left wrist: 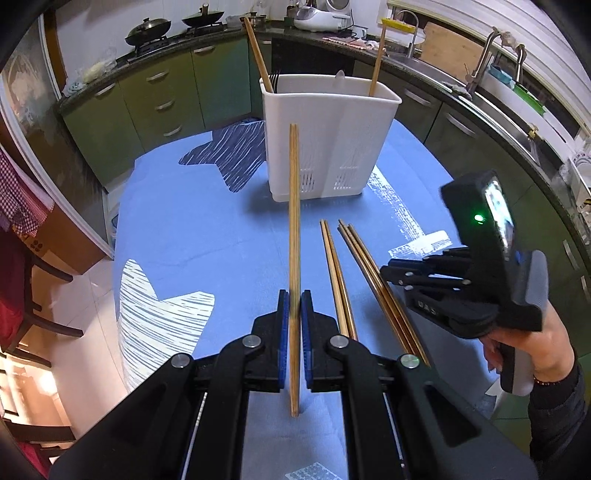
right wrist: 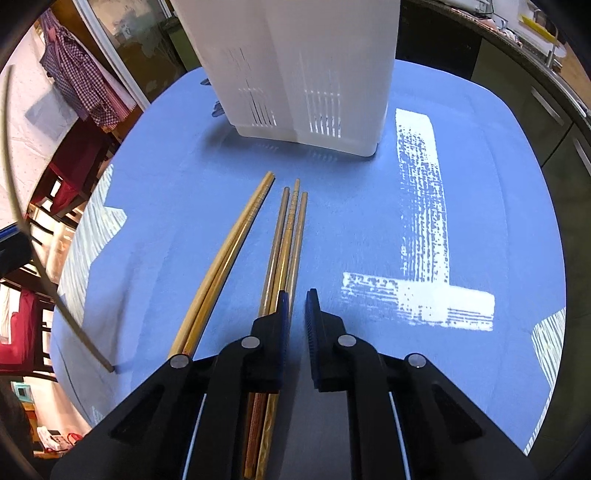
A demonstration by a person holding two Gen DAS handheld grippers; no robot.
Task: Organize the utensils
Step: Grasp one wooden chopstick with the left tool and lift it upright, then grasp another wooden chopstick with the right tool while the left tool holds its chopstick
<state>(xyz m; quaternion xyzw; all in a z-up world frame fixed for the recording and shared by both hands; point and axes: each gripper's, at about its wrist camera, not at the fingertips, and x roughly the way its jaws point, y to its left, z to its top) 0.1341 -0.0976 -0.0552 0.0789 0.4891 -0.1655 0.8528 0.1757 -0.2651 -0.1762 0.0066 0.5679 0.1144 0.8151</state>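
My left gripper [left wrist: 294,299] is shut on a wooden chopstick [left wrist: 294,221] held nearly upright above the blue tablecloth [left wrist: 207,229], in front of the white utensil holder [left wrist: 328,140]. The holder has two chopsticks [left wrist: 377,59] standing in it. Several more chopsticks [left wrist: 365,280] lie on the cloth to the right. My right gripper [right wrist: 296,306] is narrowly open and empty, low over the three-chopstick bundle [right wrist: 288,236], with a pair [right wrist: 236,236] to its left. The holder [right wrist: 295,74] stands just beyond. The held chopstick [right wrist: 55,295] shows at the left edge.
A kitchen counter with woks [left wrist: 147,31], a rice cooker [left wrist: 321,16] and a sink [left wrist: 491,59] curves behind the table. Green cabinets [left wrist: 155,96] stand below it. Chairs [left wrist: 37,295] stand to the left of the table.
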